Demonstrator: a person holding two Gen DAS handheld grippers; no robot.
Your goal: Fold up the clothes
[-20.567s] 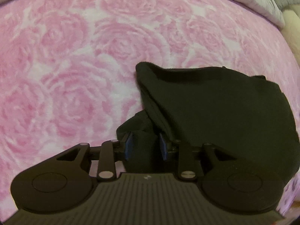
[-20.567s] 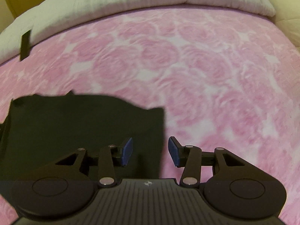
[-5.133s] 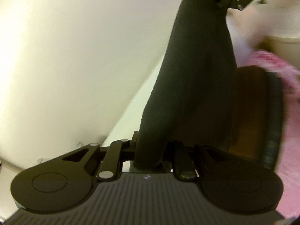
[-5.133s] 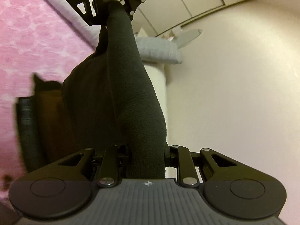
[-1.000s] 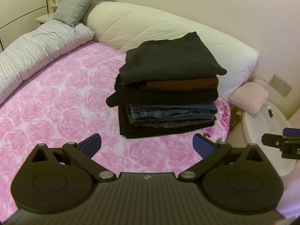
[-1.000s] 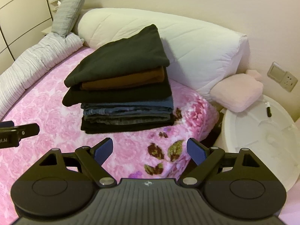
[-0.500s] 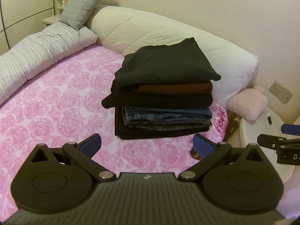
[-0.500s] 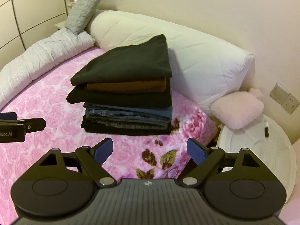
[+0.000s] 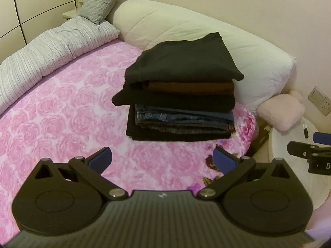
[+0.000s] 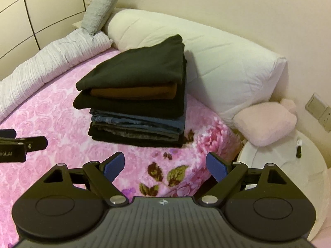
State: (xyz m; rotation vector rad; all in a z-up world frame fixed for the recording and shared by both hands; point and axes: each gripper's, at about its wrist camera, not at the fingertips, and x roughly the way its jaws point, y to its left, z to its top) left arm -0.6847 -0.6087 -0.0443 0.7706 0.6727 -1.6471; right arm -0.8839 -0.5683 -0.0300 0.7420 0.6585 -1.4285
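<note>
A stack of folded clothes (image 9: 182,95) stands on the pink rose bedspread (image 9: 62,111), with a folded black garment (image 9: 184,62) on top, then brown, black, blue jeans and black layers. It also shows in the right wrist view (image 10: 136,101). My left gripper (image 9: 162,159) is open and empty, held back from the stack. My right gripper (image 10: 165,165) is open and empty too, a short way in front of the stack. The right gripper's tip shows at the right edge of the left wrist view (image 9: 306,155); the left gripper's tip shows at the left edge of the right wrist view (image 10: 18,144).
A long cream bolster (image 9: 206,39) lies behind the stack against the wall. A striped grey duvet (image 9: 47,49) and a grey pillow (image 9: 101,0) are at the far left. A pink cushion (image 10: 264,122) and a white round side table (image 10: 275,165) with a marker stand right of the bed.
Both grippers have drawn back and risen slightly from the stack over the last second. Both stay open and empty. The stack has not moved.
</note>
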